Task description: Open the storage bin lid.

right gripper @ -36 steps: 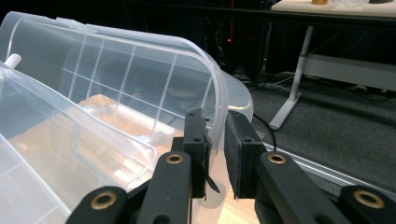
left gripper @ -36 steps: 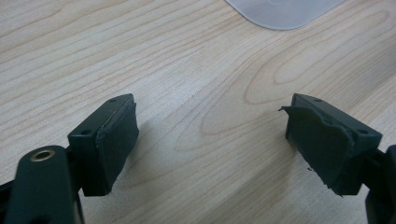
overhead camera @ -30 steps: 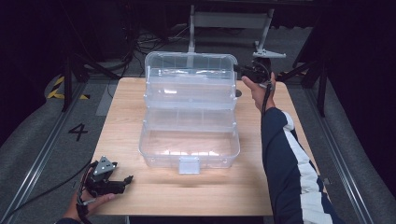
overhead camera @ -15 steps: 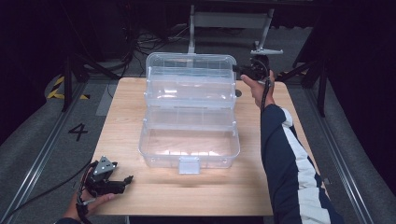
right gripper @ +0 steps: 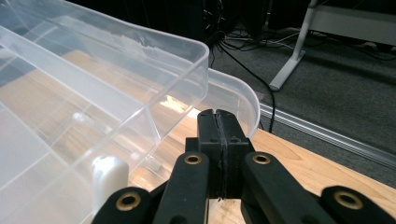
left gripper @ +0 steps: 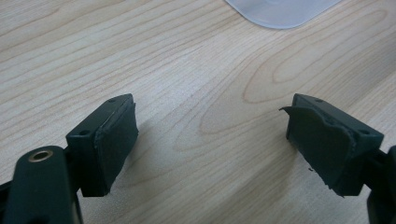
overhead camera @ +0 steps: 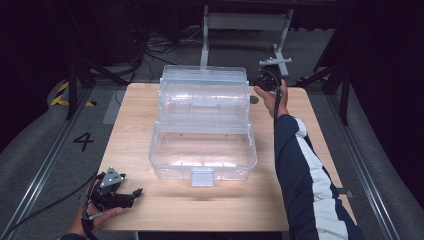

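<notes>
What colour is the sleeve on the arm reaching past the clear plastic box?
Dark navy sleeve with a white stripe along it, clearest in the high view.

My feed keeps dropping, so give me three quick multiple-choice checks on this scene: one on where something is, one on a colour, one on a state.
1. Where does the left gripper sit?
A. near corner of the table, apart from the box
B. inside the box
C. on the floor

2. What colour is the latch on the front of the clear plastic box?
A. red
B. white
C. black

3. How do the right gripper's jaws stand?
A. wide apart
B. clamped on the box rim
C. closed together on nothing

Answers:
1 A, the high view shows it low at the left on the bare wooden table, short of the box.
2 B, the tab at the box's front wall is whitish.
3 C, the right gripper view shows the pads pressed together beside the box's corner, having just closed with nothing between them.
</notes>
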A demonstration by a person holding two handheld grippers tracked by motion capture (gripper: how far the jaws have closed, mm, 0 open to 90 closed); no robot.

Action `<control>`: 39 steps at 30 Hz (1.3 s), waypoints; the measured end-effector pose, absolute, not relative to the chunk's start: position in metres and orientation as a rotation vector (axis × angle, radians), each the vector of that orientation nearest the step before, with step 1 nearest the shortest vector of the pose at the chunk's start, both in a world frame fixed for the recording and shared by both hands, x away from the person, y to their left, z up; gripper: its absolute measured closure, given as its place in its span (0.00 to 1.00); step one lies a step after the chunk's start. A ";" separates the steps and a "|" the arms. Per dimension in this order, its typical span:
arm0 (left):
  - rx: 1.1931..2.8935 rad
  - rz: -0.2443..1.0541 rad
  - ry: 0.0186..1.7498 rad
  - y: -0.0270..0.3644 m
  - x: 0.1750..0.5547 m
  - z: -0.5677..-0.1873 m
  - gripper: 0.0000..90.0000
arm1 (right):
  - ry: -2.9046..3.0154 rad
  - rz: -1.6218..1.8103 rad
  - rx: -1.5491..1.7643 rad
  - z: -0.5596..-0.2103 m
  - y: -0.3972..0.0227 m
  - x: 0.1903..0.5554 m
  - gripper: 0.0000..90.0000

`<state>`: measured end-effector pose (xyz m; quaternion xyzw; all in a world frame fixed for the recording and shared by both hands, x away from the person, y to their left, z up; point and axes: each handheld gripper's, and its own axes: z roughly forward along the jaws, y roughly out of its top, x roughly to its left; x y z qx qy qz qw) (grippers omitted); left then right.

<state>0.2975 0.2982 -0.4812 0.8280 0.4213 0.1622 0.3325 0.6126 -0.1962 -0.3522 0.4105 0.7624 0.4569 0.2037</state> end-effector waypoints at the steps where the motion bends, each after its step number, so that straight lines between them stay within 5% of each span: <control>1: 2.167 0.425 1.098 0.298 0.297 -0.481 0.19 | 2.129 1.272 1.143 -0.352 -0.196 0.612 1.00; 39: 2.165 0.426 1.093 0.298 0.298 -0.482 0.18 | 2.141 1.191 0.970 -0.332 -0.220 0.560 0.89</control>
